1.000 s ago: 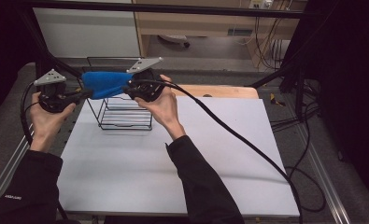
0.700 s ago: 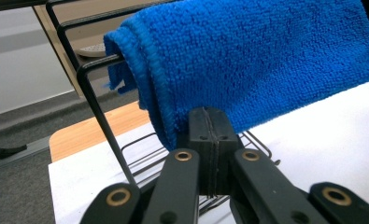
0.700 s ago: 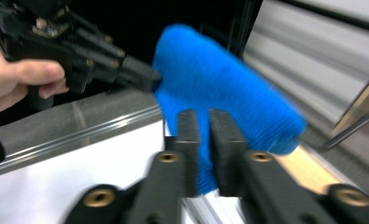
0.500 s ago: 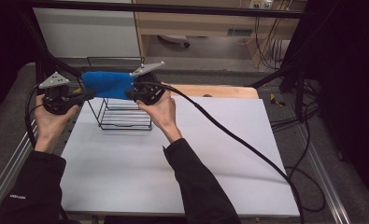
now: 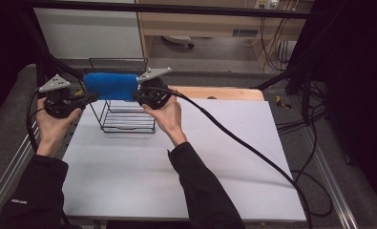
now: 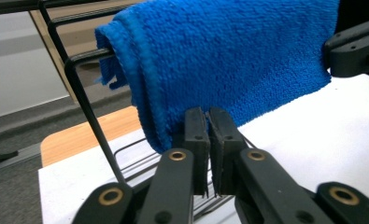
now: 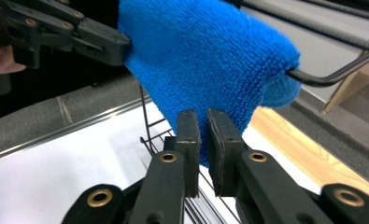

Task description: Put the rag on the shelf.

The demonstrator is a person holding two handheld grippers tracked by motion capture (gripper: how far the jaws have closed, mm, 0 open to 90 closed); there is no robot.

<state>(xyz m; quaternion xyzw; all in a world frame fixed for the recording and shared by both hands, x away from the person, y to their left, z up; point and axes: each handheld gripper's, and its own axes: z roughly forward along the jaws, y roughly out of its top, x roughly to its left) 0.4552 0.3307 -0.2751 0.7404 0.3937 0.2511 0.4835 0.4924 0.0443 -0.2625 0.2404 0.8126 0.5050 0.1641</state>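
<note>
A blue towel (image 5: 110,86) hangs over the top bar of a black wire rack (image 5: 129,121) at the table's far left. My left gripper (image 5: 94,97) is at the towel's left end, my right gripper (image 5: 136,95) at its right end. In the left gripper view the left gripper (image 6: 208,116) has its jaws nearly together on the towel's (image 6: 229,56) lower edge. In the right gripper view the right gripper (image 7: 203,116) has just been opening slightly; a narrow gap shows, with the towel's (image 7: 205,51) lower corner in it.
The rack stands on a white table (image 5: 224,157) with a wooden board (image 5: 224,93) behind it. A thick black cable (image 5: 234,138) trails from the right gripper across the table to the right. The rack's bar (image 7: 331,77) juts past the towel's end.
The towel was held up and tilted between both grippers. The right hand has come down, and the towel now lies level over the rack's top bar.
</note>
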